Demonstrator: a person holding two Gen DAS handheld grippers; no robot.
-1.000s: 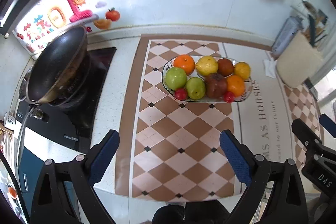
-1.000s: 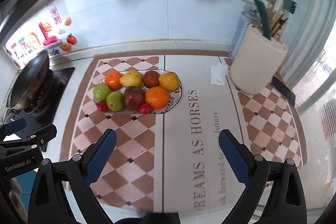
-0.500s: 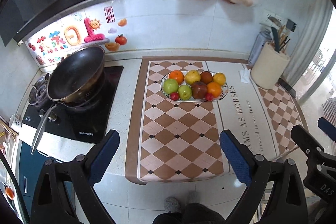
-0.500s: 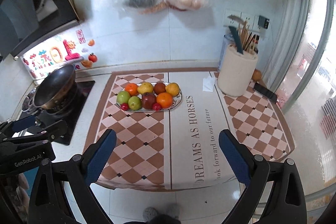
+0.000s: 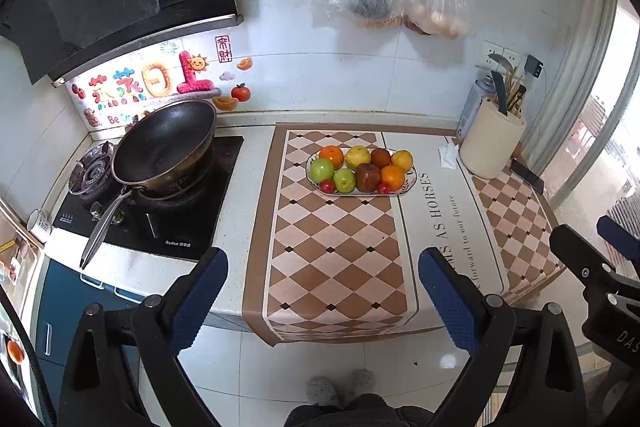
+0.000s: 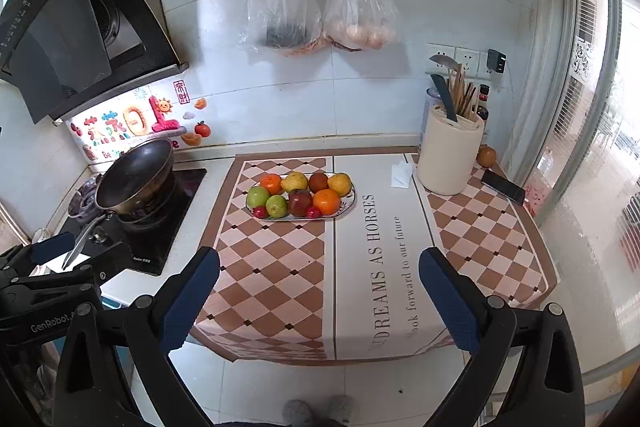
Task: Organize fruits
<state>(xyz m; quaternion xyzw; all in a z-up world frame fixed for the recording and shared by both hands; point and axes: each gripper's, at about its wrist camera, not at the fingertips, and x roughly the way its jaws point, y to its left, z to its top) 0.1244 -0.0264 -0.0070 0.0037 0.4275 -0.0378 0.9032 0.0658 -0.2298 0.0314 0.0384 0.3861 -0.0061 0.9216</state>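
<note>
Both views now take in the whole counter, where a second ago only the mat and plate filled them; the tongs have been drawn back and up, well away from the work. The left tongs are held wide and empty, and the right tongs likewise. The fruit is seen gathered on the plate, which rests on the checked mat in the middle of the counter; oranges, green apples, a pear and small red pieces are packed touching. One stray round fruit is noted behind the utensil holder, apart from the plate. The withdrawal is judged to mean the sorting is finished or nearly so, the stray piece possibly excepted.
</note>
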